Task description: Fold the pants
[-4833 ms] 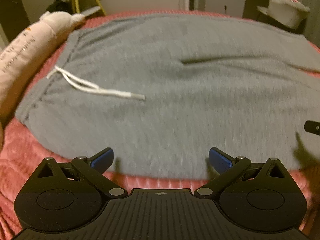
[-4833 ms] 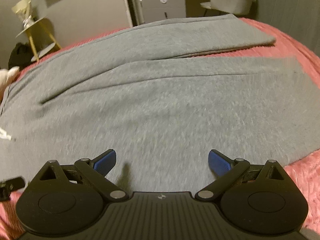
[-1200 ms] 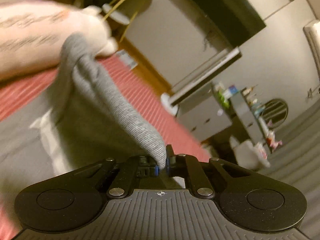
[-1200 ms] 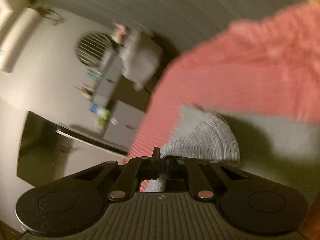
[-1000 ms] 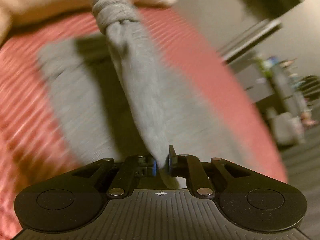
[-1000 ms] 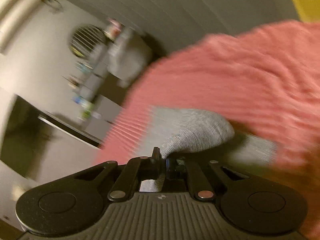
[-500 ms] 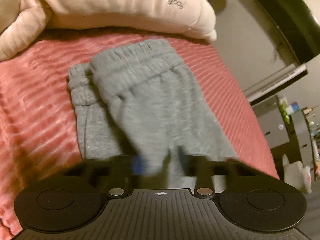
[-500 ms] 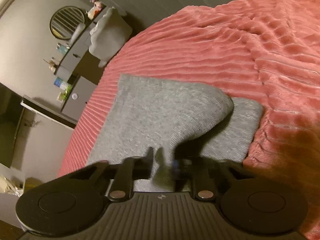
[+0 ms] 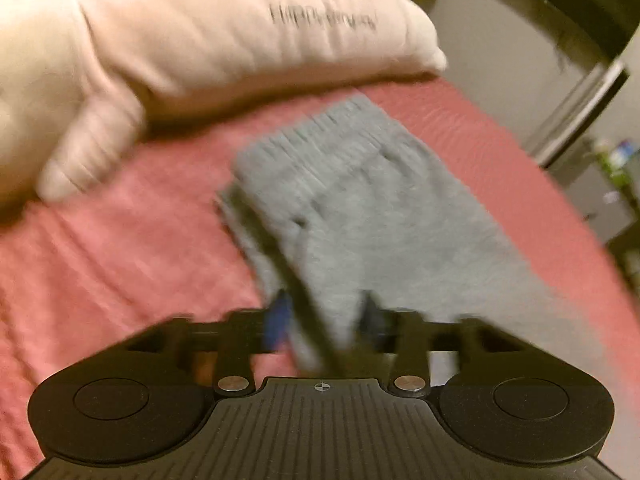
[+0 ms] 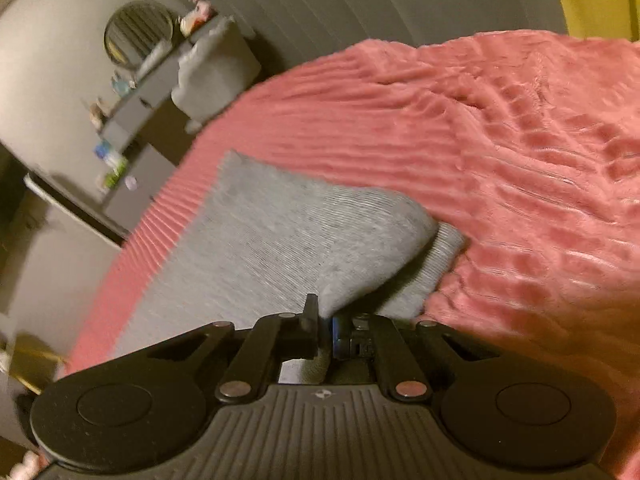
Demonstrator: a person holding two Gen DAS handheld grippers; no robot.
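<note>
- Since half a second ago the left gripper (image 9: 325, 318) has let go: its jaws are opening, a fold of the grey pants (image 9: 360, 216) loose between them.
- Folded lengthwise, the pants lie on the red bedspread (image 9: 100, 248), waistband near the cream pillow (image 9: 224, 36).
- Right gripper (image 10: 325, 322) stays clamped on the pants' leg end (image 10: 280, 236), as before.

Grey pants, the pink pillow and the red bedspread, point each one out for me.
grey pants (image 9: 360, 208): left wrist view, folded top layer.
pink pillow (image 9: 224, 36): left wrist view, its printed side.
red bedspread (image 10: 500, 152): right wrist view, bare ribbed part.
</note>
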